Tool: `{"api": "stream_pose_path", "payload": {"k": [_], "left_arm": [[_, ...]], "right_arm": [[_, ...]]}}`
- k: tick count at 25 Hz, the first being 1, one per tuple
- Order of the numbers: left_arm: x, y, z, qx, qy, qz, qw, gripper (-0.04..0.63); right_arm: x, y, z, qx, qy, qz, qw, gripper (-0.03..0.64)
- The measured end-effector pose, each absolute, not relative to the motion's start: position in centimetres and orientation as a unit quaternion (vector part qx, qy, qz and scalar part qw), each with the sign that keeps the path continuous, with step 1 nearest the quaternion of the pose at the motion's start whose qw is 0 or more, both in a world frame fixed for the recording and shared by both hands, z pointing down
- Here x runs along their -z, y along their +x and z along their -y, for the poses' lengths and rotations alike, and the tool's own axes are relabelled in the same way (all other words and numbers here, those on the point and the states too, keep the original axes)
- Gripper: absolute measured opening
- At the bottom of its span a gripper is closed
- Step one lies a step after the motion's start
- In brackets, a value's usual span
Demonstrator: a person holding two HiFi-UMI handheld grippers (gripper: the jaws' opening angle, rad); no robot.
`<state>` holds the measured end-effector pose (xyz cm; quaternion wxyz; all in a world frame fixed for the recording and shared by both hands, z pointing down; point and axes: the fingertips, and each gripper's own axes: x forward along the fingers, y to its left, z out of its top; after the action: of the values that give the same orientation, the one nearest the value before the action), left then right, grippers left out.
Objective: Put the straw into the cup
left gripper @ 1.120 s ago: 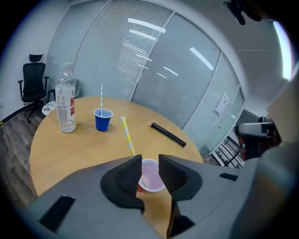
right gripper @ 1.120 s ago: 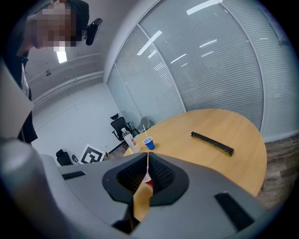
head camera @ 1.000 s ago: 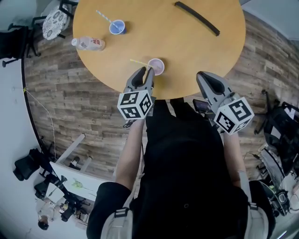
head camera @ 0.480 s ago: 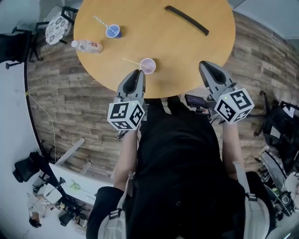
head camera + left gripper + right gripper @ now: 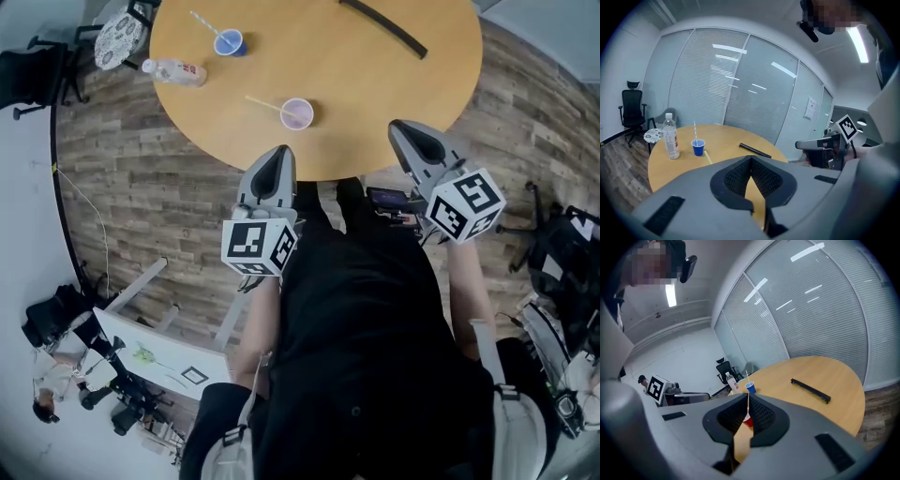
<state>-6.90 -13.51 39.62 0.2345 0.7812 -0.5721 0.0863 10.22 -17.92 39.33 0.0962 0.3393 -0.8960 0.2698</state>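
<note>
Left gripper (image 5: 278, 153) and right gripper (image 5: 401, 131) hang off the table's (image 5: 375, 94) near edge, jaws together and empty, while the yellow straw (image 5: 267, 103) leans leftward in the pink cup (image 5: 297, 114). That long lean could tip the light cup. Counted: two cups, including the far-left blue cup (image 5: 229, 43), two straws, one bottle (image 5: 174, 71), one black strip (image 5: 384, 27).

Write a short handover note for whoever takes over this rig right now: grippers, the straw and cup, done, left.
Left gripper: jaws shut, empty, by the near edge of the table.
Right gripper: same, jaws shut, empty.
Yellow straw leans in the pink cup near that edge.
Done: straw is in the cup.
Left: nothing apparent; the blue cup further back holds a striped straw.
</note>
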Motion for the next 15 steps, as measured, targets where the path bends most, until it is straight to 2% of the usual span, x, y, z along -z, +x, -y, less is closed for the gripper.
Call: {"api": "stream_pose_path", "payload": {"k": [5, 15], "left_arm": [[-40.8, -8.0, 10.8, -0.093, 0.772, 0.574, 0.255, 0.012], [-38.0, -9.9, 3.6, -0.064, 0.816, 0.524, 0.237, 0.012]], "right_arm": [[-40.7, 8.4, 16.0, -0.288, 0.330, 0.893, 0.102, 0.018], [-37.6, 4.9, 8.3, -0.251, 0.350, 0.898, 0.089, 0.018]]}}
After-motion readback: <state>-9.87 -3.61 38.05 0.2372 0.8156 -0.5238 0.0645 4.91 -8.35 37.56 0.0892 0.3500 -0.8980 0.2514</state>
